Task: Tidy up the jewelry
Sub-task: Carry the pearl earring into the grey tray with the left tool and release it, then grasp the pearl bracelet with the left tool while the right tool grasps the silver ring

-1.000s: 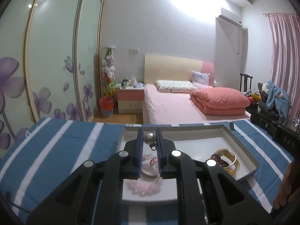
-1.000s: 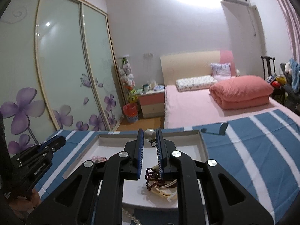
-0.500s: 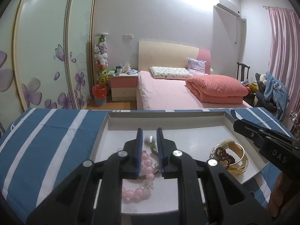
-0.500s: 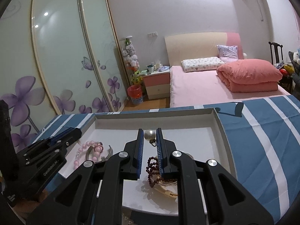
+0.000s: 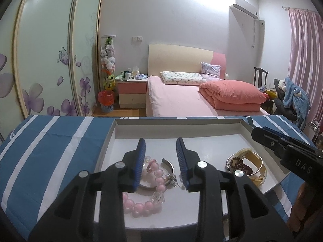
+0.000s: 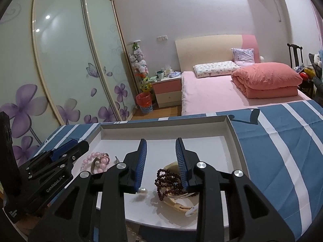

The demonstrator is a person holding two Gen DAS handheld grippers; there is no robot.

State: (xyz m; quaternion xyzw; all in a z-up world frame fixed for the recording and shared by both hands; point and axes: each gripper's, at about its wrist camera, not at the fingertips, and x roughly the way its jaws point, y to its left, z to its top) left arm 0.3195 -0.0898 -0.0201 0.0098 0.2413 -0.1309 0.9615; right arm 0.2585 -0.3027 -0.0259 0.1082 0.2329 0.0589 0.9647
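- Where both wrist views meet: white tray [image 5: 212, 127] on striped blue cloth [image 5: 50, 139], far rim raised, far half of floor bare.
- Left gripper [image 5: 160, 147]: jaws spread, empty, above pink bead bracelet [image 5: 153, 183] and silver bangle [image 5: 171, 165] near tray's left edge.
- Right gripper [image 6: 160, 147]: jaws spread, empty, over dark bead strand [image 6: 167, 181] on cream bangle [image 6: 175, 201]; small pearl [image 6: 143, 190] just beside left finger [image 6: 140, 161].
- Near tray rim hidden behind gripper bodies.

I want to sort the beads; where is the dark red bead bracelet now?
In the tray, right side, the dark red bead bracelet lies on the cream bangle.
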